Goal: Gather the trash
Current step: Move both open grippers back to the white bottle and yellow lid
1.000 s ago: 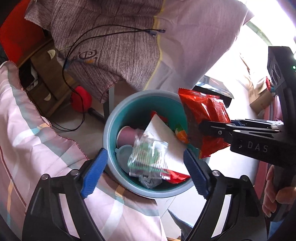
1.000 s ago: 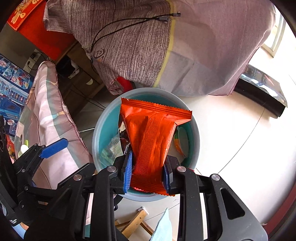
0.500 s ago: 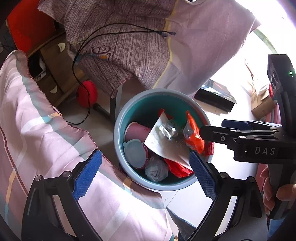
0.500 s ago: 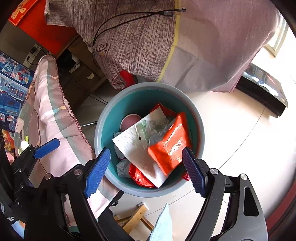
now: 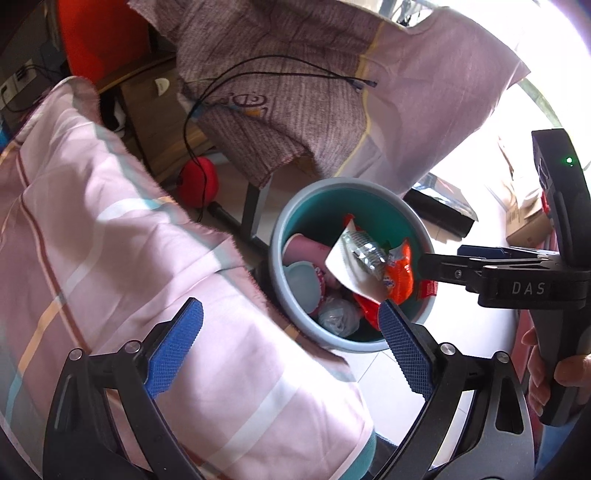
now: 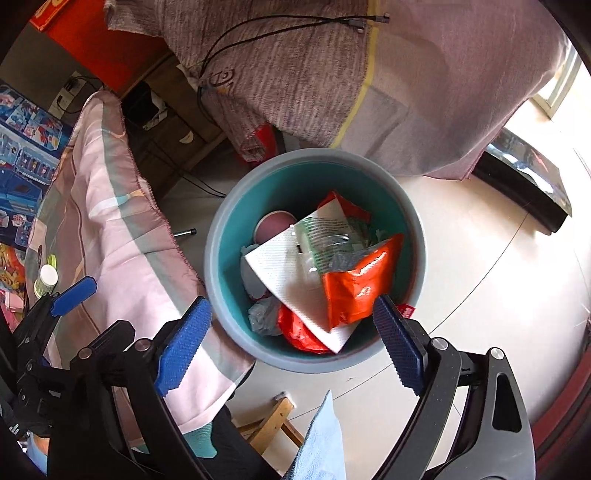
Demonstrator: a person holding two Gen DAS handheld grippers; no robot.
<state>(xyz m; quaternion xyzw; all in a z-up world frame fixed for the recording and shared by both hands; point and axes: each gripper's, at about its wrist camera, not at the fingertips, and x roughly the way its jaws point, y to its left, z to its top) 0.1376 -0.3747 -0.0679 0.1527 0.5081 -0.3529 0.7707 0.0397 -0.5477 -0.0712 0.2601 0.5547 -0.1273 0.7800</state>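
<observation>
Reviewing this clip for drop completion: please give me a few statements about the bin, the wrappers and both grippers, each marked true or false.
1. The orange snack wrapper lies inside the teal bin. True.
2. The right gripper is clamped on the wrapper. False: its jaws stand wide apart, holding nothing.
3. The left gripper is open and empty. True.
4. The bin holds only the wrapper. False: a white paper sheet, a pink cup and other trash lie there too.
5. A black cable lies across the grey cloth. True.
</observation>
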